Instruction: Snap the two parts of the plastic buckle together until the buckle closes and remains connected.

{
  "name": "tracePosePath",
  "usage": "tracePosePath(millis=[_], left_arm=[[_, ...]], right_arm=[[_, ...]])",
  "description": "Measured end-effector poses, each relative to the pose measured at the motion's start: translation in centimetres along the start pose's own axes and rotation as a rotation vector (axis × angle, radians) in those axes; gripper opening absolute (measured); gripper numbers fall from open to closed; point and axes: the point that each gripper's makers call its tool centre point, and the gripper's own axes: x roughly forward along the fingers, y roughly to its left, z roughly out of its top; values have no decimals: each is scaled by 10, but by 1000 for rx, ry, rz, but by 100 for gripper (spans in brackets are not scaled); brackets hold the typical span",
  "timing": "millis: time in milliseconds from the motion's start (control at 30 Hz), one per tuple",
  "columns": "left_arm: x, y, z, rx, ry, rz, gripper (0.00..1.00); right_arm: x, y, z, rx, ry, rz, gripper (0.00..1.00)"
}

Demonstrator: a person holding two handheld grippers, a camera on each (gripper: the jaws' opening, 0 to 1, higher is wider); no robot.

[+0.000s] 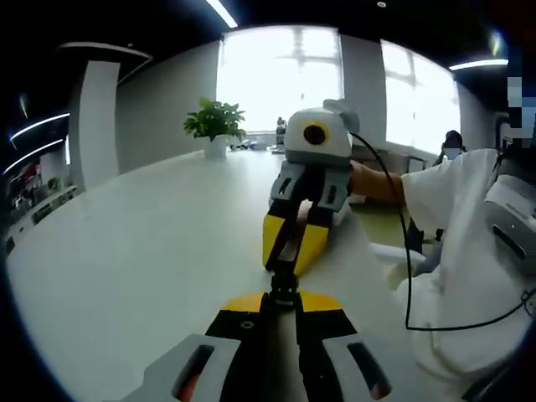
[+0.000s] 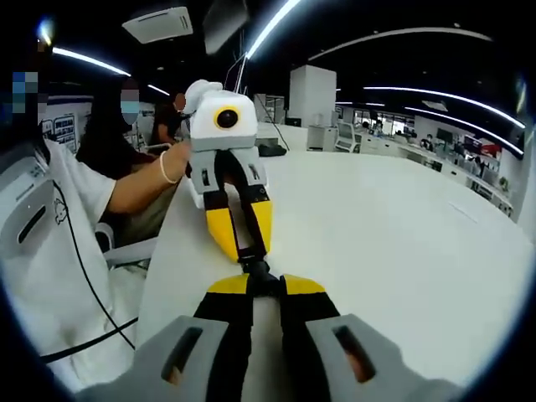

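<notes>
- Left gripper view: the left hand-held gripper (image 1: 283, 303) pinches one end of the black buckle (image 1: 284, 289) above the white desk (image 1: 126, 251); the right hand-held gripper (image 1: 291, 255) meets it head-on. Any tilt could jam the halves.
- Right gripper view: the right hand-held gripper (image 2: 255, 287) pinches the buckle (image 2: 255, 272) against the left hand-held gripper (image 2: 243, 243). A thin hold risks slipping before the latch catches.

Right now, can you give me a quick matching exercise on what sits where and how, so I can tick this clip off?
Things:
1. buckle
2. potted plant
3. table
4. cable

Descriptions:
A. white, wide, bare
B. black, pinched between the two grippers' yellow-tipped fingers
C. green leaves, by the bright window
D. thin, black, hanging across a white sleeve

Pairs: 1-B, 2-C, 3-A, 4-D
</notes>
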Motion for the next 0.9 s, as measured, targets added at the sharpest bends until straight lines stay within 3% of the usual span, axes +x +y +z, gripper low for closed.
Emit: tracePosePath(millis=[367, 467, 567, 667, 900], left_arm=[[1, 0, 0, 12, 10, 12, 12], [0, 1, 0, 9, 0, 11, 12], [-4, 1, 3, 33, -55, 46, 12], [-7, 2, 2, 36, -50, 53, 13], [-12, 3, 2, 19, -65, 52, 13]], right_arm=[[1, -1, 0, 17, 31, -52, 12], [1, -1, 0, 11, 15, -39, 12], [1, -2, 0, 38, -19, -17, 12], [1, -2, 1, 88, -41, 11, 14], [1, 0, 7, 77, -55, 13, 16]])
